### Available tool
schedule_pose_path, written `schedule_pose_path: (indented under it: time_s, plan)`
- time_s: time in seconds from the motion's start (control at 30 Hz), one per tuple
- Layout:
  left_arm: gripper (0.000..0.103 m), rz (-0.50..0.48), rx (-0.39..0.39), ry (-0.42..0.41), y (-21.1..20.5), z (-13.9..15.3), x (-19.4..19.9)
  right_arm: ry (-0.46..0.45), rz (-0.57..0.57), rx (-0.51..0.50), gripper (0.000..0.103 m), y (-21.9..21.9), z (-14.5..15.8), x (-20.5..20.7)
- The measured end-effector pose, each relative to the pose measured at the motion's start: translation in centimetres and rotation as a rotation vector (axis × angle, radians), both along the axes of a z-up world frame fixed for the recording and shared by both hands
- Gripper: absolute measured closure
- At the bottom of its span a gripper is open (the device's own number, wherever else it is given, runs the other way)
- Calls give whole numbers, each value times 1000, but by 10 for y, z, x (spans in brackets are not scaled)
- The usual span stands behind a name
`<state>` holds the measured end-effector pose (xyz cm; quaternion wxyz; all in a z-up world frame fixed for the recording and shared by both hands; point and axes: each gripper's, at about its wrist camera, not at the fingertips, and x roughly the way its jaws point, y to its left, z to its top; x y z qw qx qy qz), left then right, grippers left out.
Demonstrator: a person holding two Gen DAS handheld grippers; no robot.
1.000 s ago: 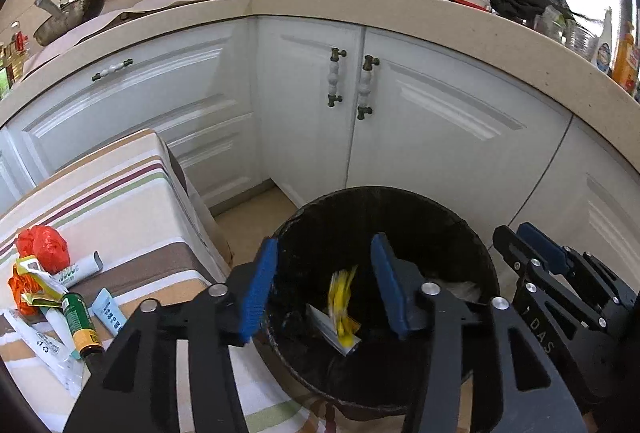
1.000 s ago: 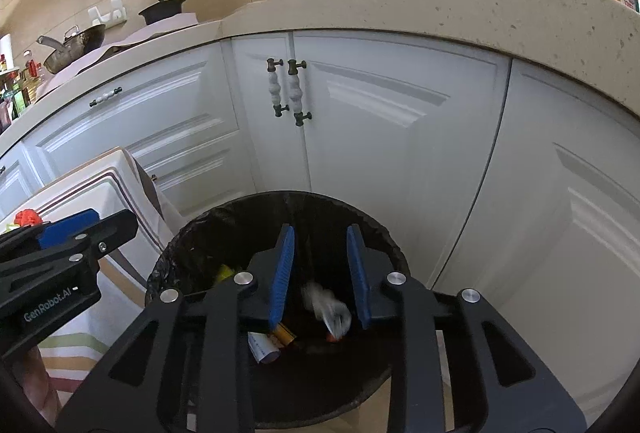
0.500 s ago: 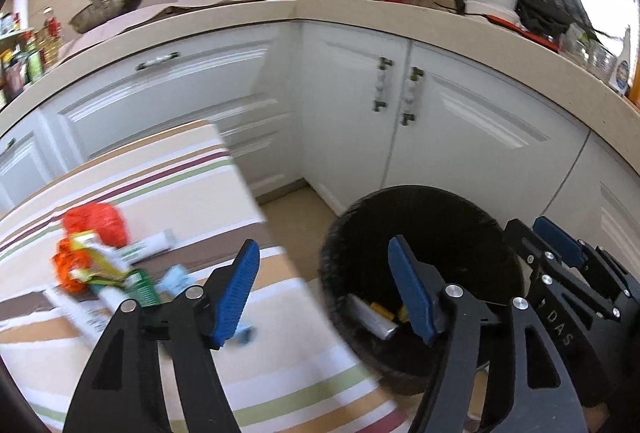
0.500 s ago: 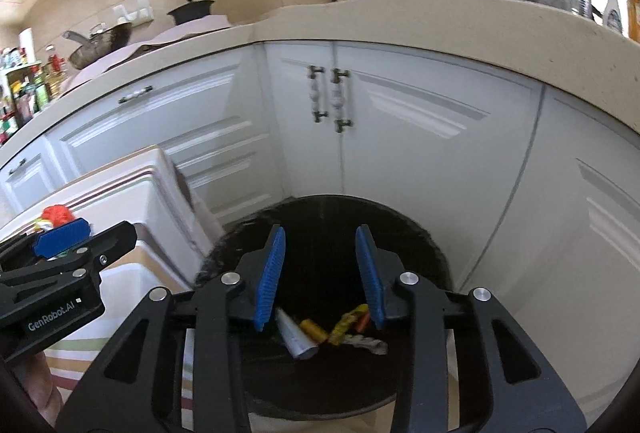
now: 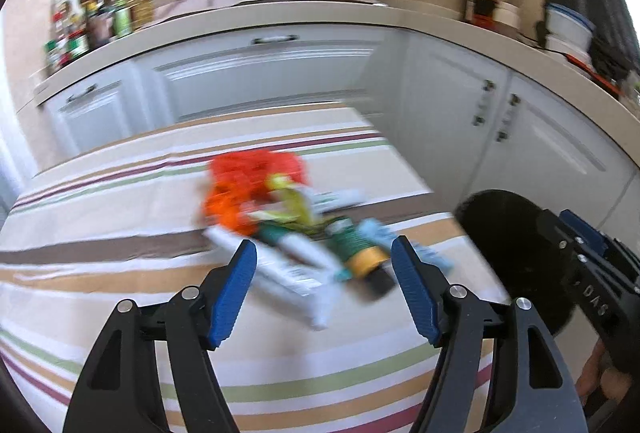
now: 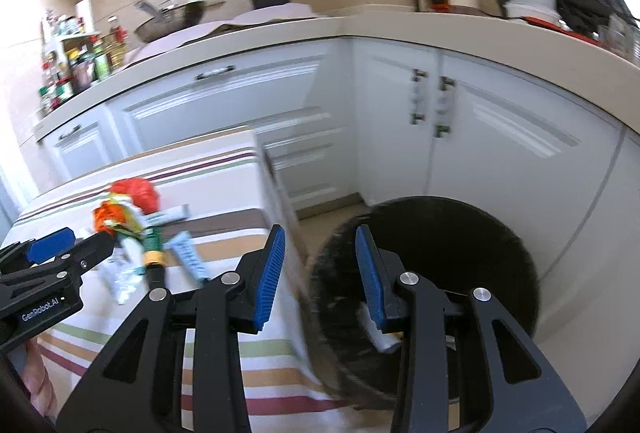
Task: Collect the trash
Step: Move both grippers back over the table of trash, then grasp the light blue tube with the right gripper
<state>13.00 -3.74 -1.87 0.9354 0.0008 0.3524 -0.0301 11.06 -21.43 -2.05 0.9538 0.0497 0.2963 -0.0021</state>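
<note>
Jaws on both units stand spread and hold nothing. Left gripper [image 5: 324, 289] hovers over the striped-cloth desk [image 5: 120, 265], aimed at the remaining trash pile [image 5: 296, 233]: crumpled orange plastic wrapper [image 5: 244, 185], white squeeze tubes [image 5: 288, 273], green bottle with yellow cap [image 5: 354, 249] and pale blue sachet [image 6: 187, 253] (details blurred). Right gripper [image 6: 320, 273] sits between the desk edge and the round black-lined trash bin [image 6: 460, 233], which stands on the floor beside the desk, probably so items can be dropped in quickly. Some discarded items [image 6: 380, 337] already lie inside; the next grasp likely targets the nearest tube.
</note>
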Motion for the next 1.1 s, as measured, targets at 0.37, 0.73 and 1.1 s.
schedule_pose_path:
  time_s: [0.37, 0.73, 1.1]
  plan:
    - [35, 149, 6, 28, 72, -10, -12, 35, 138, -15, 67, 63, -2, 8]
    - [35, 214, -23, 45, 107, -16, -15, 126, 179, -49, 67, 79, -10, 34]
    - [34, 193, -34, 64, 101, -22, -9, 241, 233, -70, 67, 83, -29, 53]
